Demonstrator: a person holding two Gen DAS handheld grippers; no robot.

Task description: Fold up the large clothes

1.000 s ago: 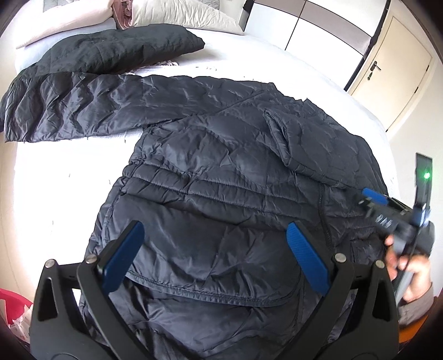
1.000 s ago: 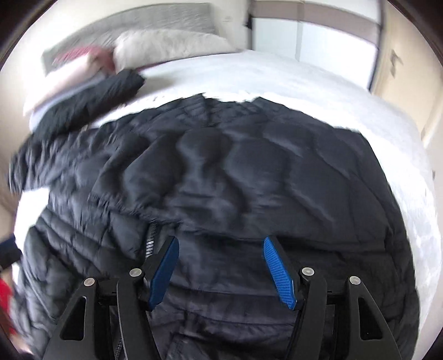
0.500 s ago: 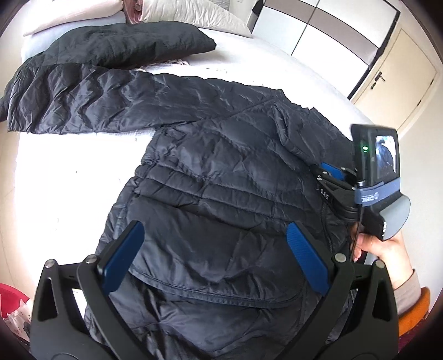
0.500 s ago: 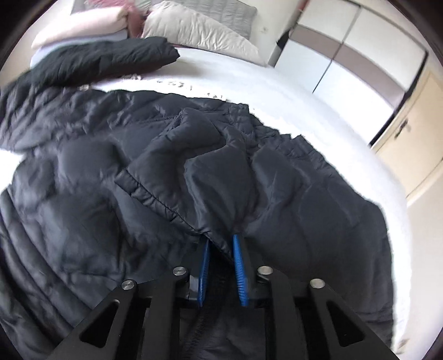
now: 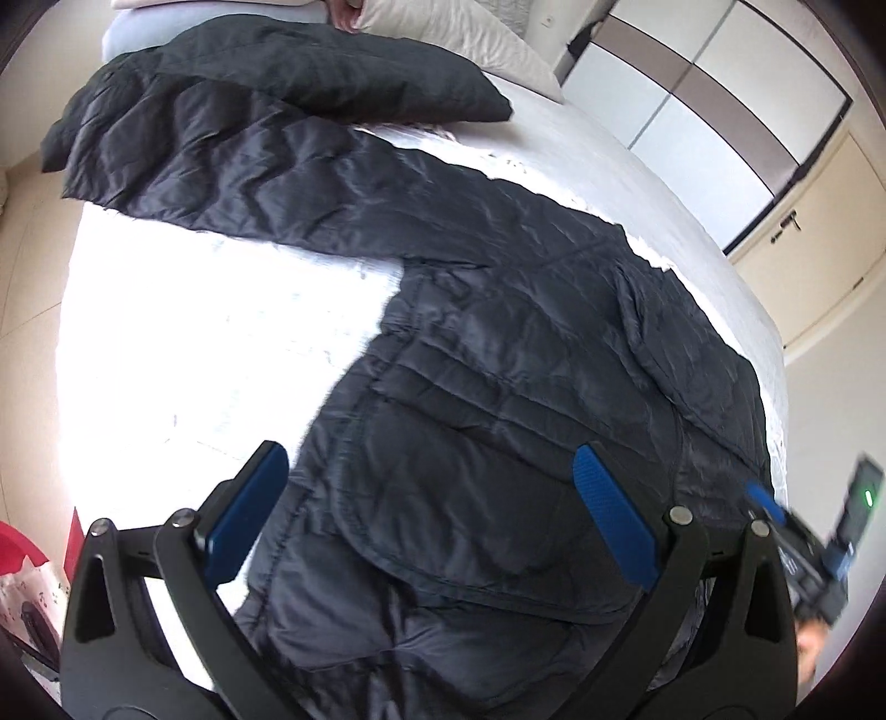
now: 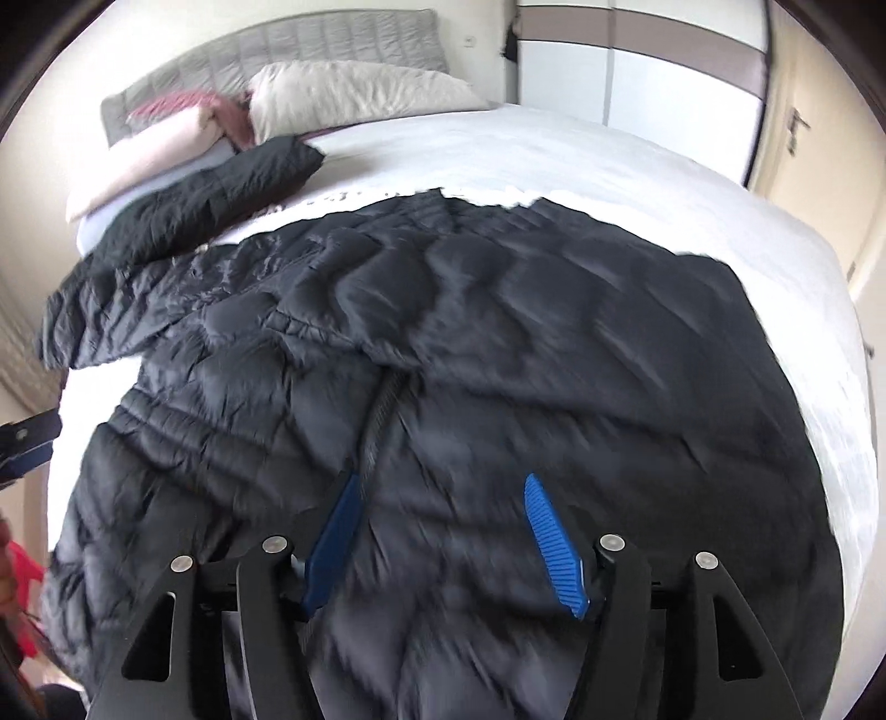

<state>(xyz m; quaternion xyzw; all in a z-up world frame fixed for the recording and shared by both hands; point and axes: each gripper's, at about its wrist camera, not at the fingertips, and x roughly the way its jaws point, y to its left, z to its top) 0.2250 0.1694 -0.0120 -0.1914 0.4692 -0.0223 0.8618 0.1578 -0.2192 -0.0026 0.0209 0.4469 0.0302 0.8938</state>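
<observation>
Around: a second dark garment (image 5: pixel 310 72) lies by the pillows (image 6: pixel 354 91) at the head of the bed — clear of the work.
Jacket: a black quilted jacket (image 5: pixel 498 387) lies spread on the bed, one sleeve (image 5: pixel 221 171) stretched toward the pillows, zip (image 6: pixel 379 426) showing.
Surface: white sheet (image 5: pixel 221 343), brightly lit; padded headboard (image 6: pixel 277 50).
Room: wardrobe (image 5: pixel 714 122) and door (image 5: pixel 830 232) behind.
Left gripper (image 5: pixel 437 520): tilted down over the hem, jaws wide, empty.
Right gripper (image 6: pixel 443 543): above the zip, jaws just opened — nothing pinched; frame blurred.
</observation>
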